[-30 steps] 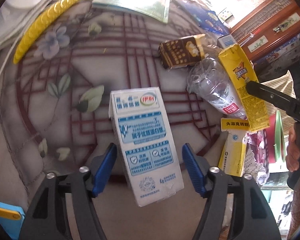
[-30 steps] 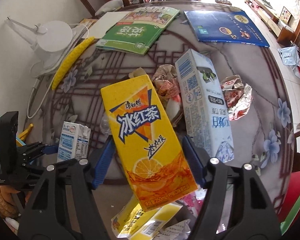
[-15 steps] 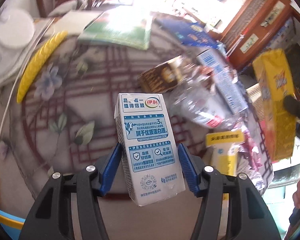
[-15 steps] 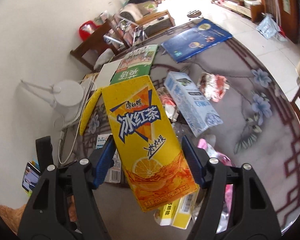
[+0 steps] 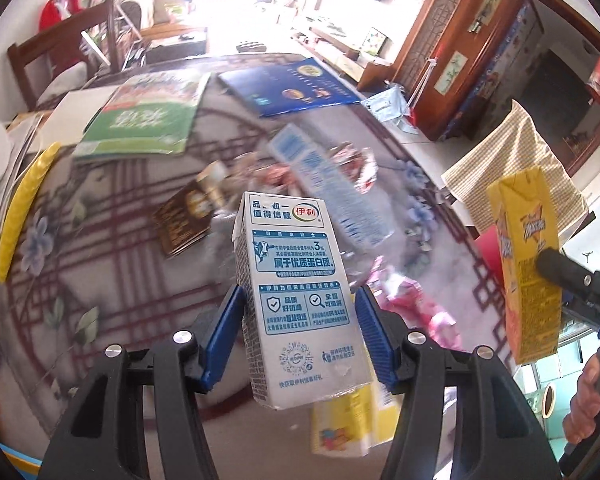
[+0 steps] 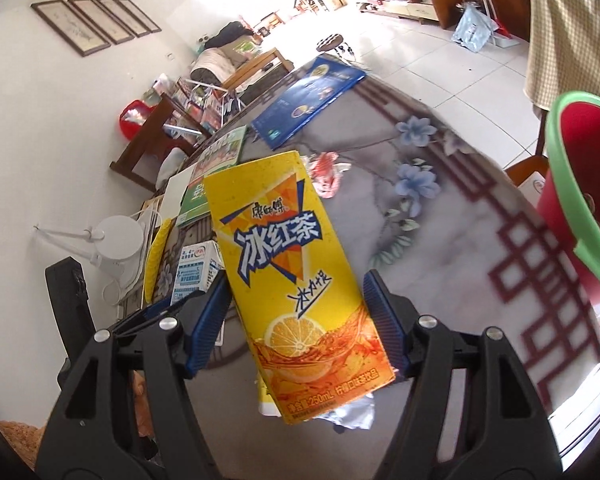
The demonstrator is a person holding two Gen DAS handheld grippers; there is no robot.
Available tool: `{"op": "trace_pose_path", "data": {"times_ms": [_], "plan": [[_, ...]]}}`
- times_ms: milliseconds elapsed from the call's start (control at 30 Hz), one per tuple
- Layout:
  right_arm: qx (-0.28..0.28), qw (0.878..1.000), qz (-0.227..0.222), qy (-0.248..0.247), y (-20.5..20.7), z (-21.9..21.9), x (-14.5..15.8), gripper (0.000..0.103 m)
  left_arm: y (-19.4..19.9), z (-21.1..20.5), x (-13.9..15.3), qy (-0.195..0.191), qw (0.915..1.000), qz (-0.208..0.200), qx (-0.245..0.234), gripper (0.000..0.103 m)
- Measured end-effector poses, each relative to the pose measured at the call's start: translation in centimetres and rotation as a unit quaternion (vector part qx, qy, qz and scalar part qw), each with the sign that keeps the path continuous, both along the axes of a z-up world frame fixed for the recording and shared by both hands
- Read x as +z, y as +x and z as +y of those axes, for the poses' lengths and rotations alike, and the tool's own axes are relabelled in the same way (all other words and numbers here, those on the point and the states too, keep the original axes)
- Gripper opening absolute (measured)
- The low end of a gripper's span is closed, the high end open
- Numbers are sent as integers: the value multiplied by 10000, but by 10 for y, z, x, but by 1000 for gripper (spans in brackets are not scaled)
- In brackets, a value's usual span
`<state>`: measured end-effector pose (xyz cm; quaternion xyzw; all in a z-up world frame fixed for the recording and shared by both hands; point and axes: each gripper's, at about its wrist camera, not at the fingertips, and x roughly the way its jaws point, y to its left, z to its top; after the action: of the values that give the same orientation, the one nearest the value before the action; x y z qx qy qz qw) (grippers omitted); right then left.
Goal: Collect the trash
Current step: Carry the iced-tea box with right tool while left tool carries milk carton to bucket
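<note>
My left gripper [image 5: 296,332] is shut on a white and blue milk carton [image 5: 296,300] and holds it above the table; the carton also shows in the right wrist view [image 6: 196,270]. My right gripper [image 6: 296,328] is shut on a yellow iced-tea carton [image 6: 296,288], lifted off the table; that carton also shows at the right of the left wrist view [image 5: 528,264]. More trash lies on the table: a tall blue and white carton [image 5: 324,192], a brown packet [image 5: 192,216], pink wrappers [image 5: 416,304] and a yellow box [image 5: 348,420].
A red bucket with a green rim [image 6: 580,184] stands at the table's right edge. Magazines, green [image 5: 148,120] and blue [image 5: 292,88], lie at the far side. A yellow strip [image 5: 24,208] and a white lamp [image 6: 116,240] are at the left. Chairs surround the table.
Both grippers have risen from the table with their cartons. The left gripper closed on the milk carton. The right view has swung right, bringing the red bucket into sight.
</note>
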<state>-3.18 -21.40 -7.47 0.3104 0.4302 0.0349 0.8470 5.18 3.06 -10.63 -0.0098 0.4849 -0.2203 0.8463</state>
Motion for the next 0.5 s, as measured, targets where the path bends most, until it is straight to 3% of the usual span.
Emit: {"op": "trace_pose_path", "data": {"times_ms": [500], "plan": [[88,9998,-120,163,-8,-87,3,66,-13,-84,19,-63,9997,-189,148,54]]}}
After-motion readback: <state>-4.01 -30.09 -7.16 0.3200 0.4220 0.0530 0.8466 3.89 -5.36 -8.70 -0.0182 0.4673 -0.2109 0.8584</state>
